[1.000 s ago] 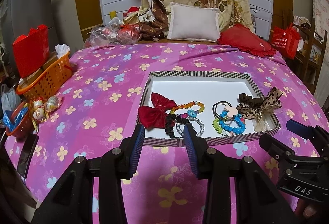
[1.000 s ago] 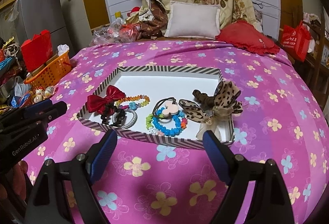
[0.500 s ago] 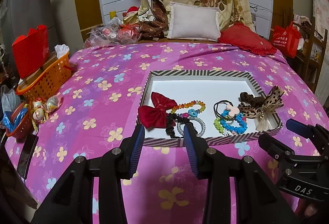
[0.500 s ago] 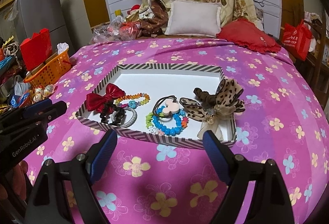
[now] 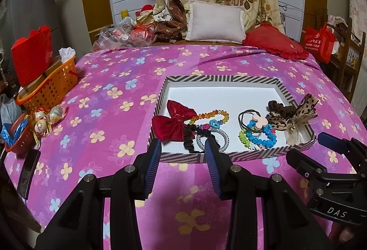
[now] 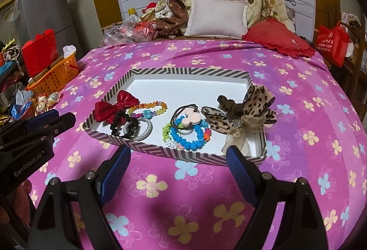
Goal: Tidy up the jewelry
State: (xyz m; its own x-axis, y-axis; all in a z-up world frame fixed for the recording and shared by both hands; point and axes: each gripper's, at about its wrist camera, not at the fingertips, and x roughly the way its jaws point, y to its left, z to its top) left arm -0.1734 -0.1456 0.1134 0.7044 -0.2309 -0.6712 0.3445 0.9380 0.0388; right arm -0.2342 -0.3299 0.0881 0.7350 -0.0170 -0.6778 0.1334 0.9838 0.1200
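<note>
Both grippers hover open over the bedspread, near edge of the jewelry tray, nothing held.

Left gripper (image 5: 182, 146) at 6 o'clock in its view, jaws parted and empty, tips just short of the tray's (image 5: 220, 78) near wall; right gripper (image 6: 177, 153) at 6 o'clock in its view, jaws wider, also empty, tips at the near wall. Tray lies on the pink flowered bedspread (image 5: 110, 112), centre frame. Inside, all along the near half: red bow (image 5: 173, 121) at 9 o'clock of the tray, black scrunchie (image 5: 189, 135) and silver band (image 5: 223, 137) just beside it, amber bead bracelet (image 5: 213, 114) behind, blue bead bracelet (image 5: 260, 137) mid-right, leopard bow (image 5: 296, 113) at 3 o'clock over the rim. Far half of tray bare white. Orange basket (image 5: 51, 87) at 9 o'clock off the bed edge; white pillow (image 5: 215, 21) at 12 o'clock, far end.
</note>
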